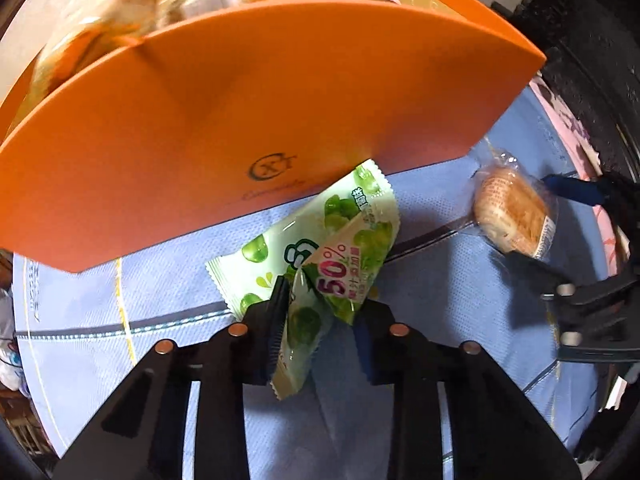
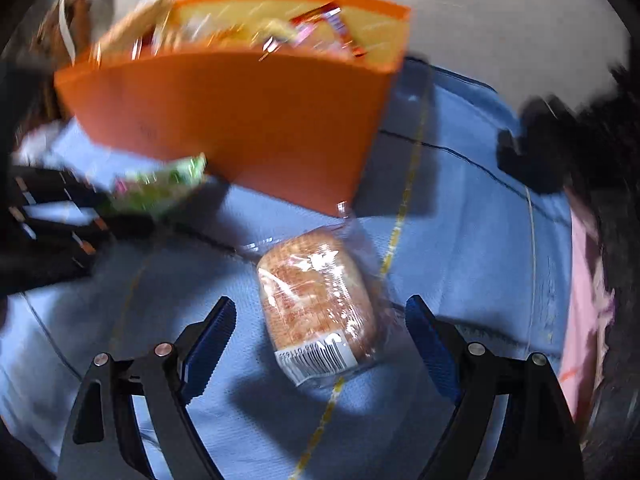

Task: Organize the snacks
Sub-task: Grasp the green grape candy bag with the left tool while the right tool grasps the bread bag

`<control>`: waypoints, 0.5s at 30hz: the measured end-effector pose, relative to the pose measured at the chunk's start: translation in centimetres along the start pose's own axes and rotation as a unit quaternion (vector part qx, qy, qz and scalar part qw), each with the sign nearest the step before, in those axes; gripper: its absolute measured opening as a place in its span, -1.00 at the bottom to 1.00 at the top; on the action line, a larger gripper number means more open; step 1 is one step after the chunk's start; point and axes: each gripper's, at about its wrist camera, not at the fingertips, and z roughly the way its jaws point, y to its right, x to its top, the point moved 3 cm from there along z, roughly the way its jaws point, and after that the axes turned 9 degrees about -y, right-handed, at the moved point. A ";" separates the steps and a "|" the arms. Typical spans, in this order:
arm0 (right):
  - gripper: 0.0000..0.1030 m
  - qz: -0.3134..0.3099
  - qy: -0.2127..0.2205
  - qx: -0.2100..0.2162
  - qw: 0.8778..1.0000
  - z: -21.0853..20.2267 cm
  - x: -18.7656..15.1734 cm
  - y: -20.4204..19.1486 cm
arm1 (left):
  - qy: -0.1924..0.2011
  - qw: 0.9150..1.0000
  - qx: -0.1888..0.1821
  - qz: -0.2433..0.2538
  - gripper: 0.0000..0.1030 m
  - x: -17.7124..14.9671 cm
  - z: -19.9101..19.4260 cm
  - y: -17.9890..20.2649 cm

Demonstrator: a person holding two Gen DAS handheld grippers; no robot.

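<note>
A: Left gripper (image 1: 320, 312) pinching the green candy packet (image 1: 320, 248), right beside the orange box (image 1: 240, 120)!

B: Right gripper (image 2: 320, 320) wide open, straddling the wrapped bun (image 2: 316, 300) on the blue cloth (image 2: 460, 220).

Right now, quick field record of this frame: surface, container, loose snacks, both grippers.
surface: blue cloth with thin lines
container: orange box, open top, wrapped snacks inside
green snack packet: folded, beside the box's front wall, pinched at its lower end
left gripper: shut on the green snack packet
wrapped bun: lying on the cloth near the box's corner, barcode label toward the camera
right gripper: open, fingers either side of the wrapped bun, not touching it
image quality: right wrist view blurred
</note>
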 end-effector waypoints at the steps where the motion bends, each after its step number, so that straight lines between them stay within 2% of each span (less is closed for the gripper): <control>1: 0.69 -0.012 -0.008 -0.005 1.000 0.5 0.1 -0.3 | 0.000 1.000 -0.003 -0.002 -0.45 -0.1 -0.1 -0.2; 2: 0.69 -0.018 -0.021 -0.016 0.999 1.2 0.2 -0.4 | 0.000 1.000 -0.005 -0.004 -0.45 -0.2 -0.1 -0.4; 3: 0.61 -0.018 -0.028 -0.018 0.999 1.6 0.2 -0.4 | -0.001 1.000 -0.008 -0.006 -0.45 -0.4 -0.2 -0.7; 4: 0.24 -0.010 -0.024 -0.003 1.000 1.5 0.3 -0.2 | 0.000 1.000 -0.012 -0.010 -0.46 -0.6 -0.4 -0.9; 5: 0.23 0.005 -0.028 0.016 0.999 1.3 0.4 0.2 | 0.002 1.000 -0.017 -0.013 -0.46 -0.7 -0.6 -1.1; 7: 0.15 0.013 -0.025 0.008 1.000 0.7 0.3 0.4 | 0.005 1.000 -0.021 -0.015 -0.46 -0.9 -0.8 -1.1; 9: 0.13 0.027 -0.008 0.027 0.999 -0.6 0.0 0.6 | 0.006 1.000 -0.021 -0.015 -0.47 -1.4 -1.2 -1.3; 15: 0.13 0.032 0.015 0.042 0.998 -3.6 -1.5 0.4 | 0.012 1.000 -0.019 -0.012 -0.47 -2.2 -2.7 -1.0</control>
